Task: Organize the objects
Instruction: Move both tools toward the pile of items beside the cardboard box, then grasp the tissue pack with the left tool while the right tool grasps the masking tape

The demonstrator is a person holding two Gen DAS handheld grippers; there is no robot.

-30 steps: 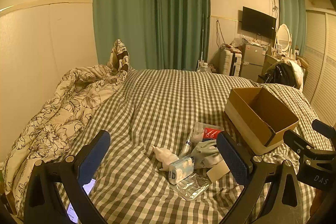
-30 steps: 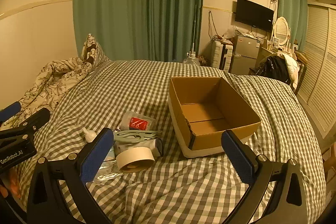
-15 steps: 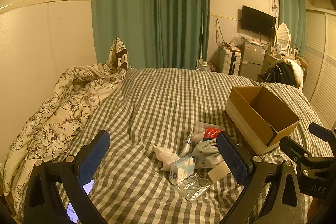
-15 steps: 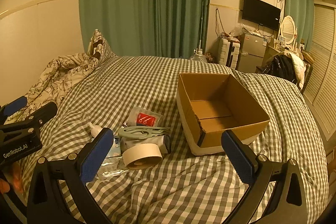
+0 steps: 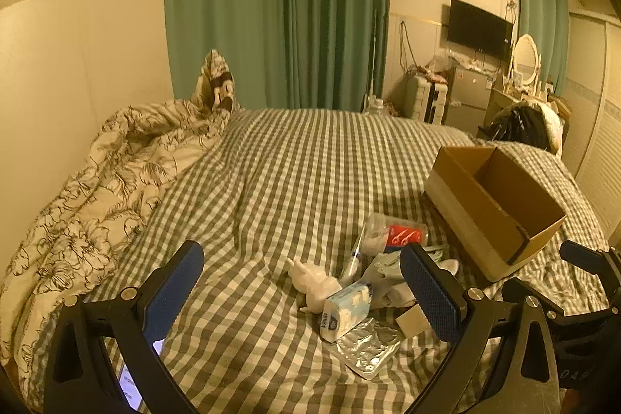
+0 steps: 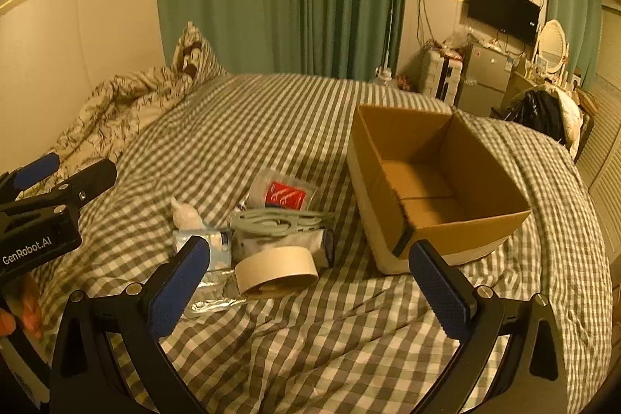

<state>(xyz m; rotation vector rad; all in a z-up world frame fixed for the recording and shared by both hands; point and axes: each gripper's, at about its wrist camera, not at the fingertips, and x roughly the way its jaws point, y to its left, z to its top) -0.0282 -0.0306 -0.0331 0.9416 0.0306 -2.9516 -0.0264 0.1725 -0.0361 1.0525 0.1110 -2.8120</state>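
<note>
Both wide-open grippers (image 5: 302, 291) (image 6: 310, 288) have neared the cardboard box (image 6: 434, 181), long axis running away from them.

My left claw (image 5: 302, 291): black frame, blue textured pads.
My right claw (image 6: 310, 284): the same black and blue.
Grey-and-white checked bed cover (image 6: 271, 127): small even gingham.
Brown open cardboard box (image 6: 434, 181): pale band on the outer wall.
Beige tape roll (image 6: 275, 268): plain.
Clear floss-pick pouch (image 6: 285, 194): red label.
Cream quilt (image 5: 89, 189): dark floral print.
Long pleated curtains (image 5: 275, 6): green.
</note>
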